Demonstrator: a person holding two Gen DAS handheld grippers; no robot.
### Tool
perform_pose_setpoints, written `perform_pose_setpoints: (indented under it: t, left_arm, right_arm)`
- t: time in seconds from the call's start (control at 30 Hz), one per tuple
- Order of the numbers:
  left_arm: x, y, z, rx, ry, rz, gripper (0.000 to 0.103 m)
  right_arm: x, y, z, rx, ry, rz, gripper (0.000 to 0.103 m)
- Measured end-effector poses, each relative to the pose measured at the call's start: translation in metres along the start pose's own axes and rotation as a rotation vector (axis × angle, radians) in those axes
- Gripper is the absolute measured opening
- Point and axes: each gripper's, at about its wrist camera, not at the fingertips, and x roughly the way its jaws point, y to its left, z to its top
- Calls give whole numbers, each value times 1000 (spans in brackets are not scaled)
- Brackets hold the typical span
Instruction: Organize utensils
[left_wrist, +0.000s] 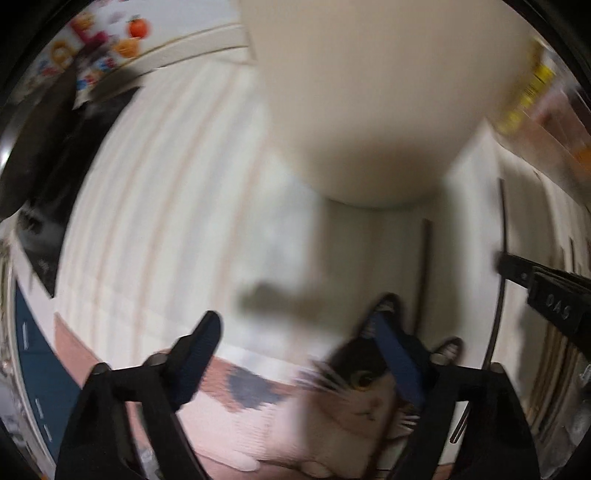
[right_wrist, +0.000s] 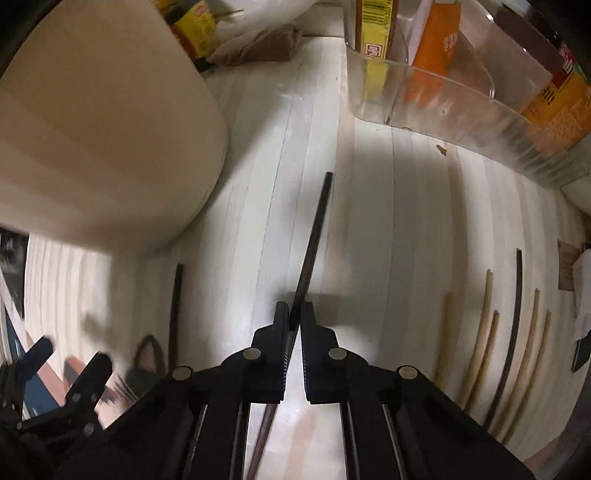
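My right gripper (right_wrist: 294, 314) is shut on a dark chopstick (right_wrist: 314, 236) that runs forward between its fingers, above the white table. A large cream holder (right_wrist: 103, 140) stands to its left; it also fills the top of the left wrist view (left_wrist: 369, 92). More chopsticks lie on the table at the right: several pale ones (right_wrist: 480, 332) and a dark one (right_wrist: 515, 321). Another dark chopstick (right_wrist: 175, 306) lies at the left. My left gripper (left_wrist: 299, 332) is open and empty, below the holder. The right gripper's fingers (left_wrist: 535, 280) show at its right edge.
A clear plastic bin (right_wrist: 443, 96) with boxes stands at the back right. A brown cloth (right_wrist: 266, 44) lies at the back. A cat-print mat (left_wrist: 332, 398) lies under the left gripper. Dark chopsticks (left_wrist: 424, 269) lie beside it.
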Motion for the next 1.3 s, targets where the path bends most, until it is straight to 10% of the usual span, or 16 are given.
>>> perform_pose_setpoints:
  t: [0.13,0.3,0.37,0.73,1.3]
  left_arm:
    - [3,-32,-2,93,-3,-34,76]
    - [11,-62,-6,186,1,-15,13]
    - [11,-65,-9,199,11,-21,4]
    - [16,38,-23,-127,99,-57,3]
    - [16,32,-21,-88,102,-41,5]
  right_arm:
    - [-4,-23,-17,-18,43,-40,5]
    - [-9,-61,-38,16,79,-26,6]
    - [-9,-68,-42,35,88,-7,6]
    - [-6,-27,-58,-94,146,81,5]
    - [19,9,-20,-143,289,10,6]
